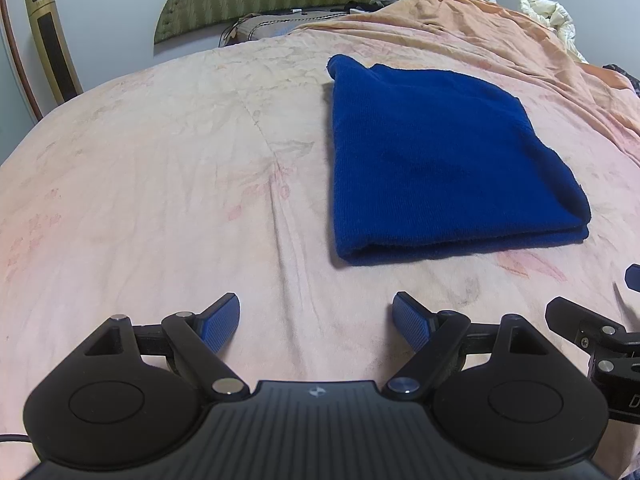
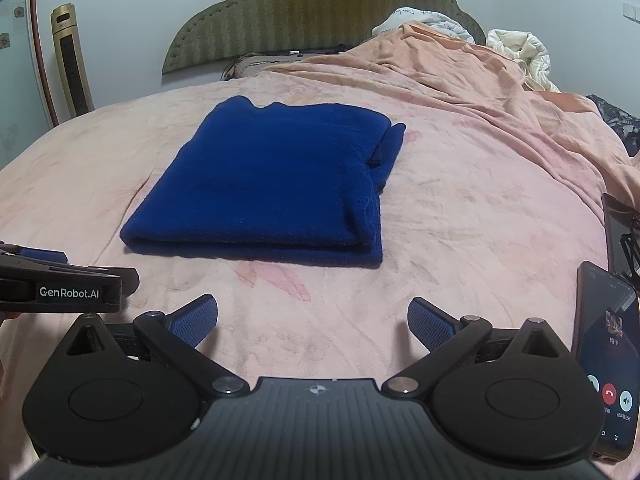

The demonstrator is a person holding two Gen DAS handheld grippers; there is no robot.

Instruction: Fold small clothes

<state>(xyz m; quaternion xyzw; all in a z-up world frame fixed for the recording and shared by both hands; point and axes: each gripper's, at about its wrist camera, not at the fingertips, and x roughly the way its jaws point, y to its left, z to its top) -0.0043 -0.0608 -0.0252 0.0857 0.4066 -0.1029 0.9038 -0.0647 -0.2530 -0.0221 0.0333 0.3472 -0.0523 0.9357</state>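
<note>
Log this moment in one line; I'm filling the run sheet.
left hand-held gripper: open, empty | right hand-held gripper: open, empty | blue garment: folded, flat on bed, untouched

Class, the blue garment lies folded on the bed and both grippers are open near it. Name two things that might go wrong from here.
1. The blue garment has a loose flap sticking out at its far right; lifting it carelessly may undo the fold.
2. A phone with a lit screen lies beside the right gripper, which might knock it. The left gripper has nothing beside it.
</note>
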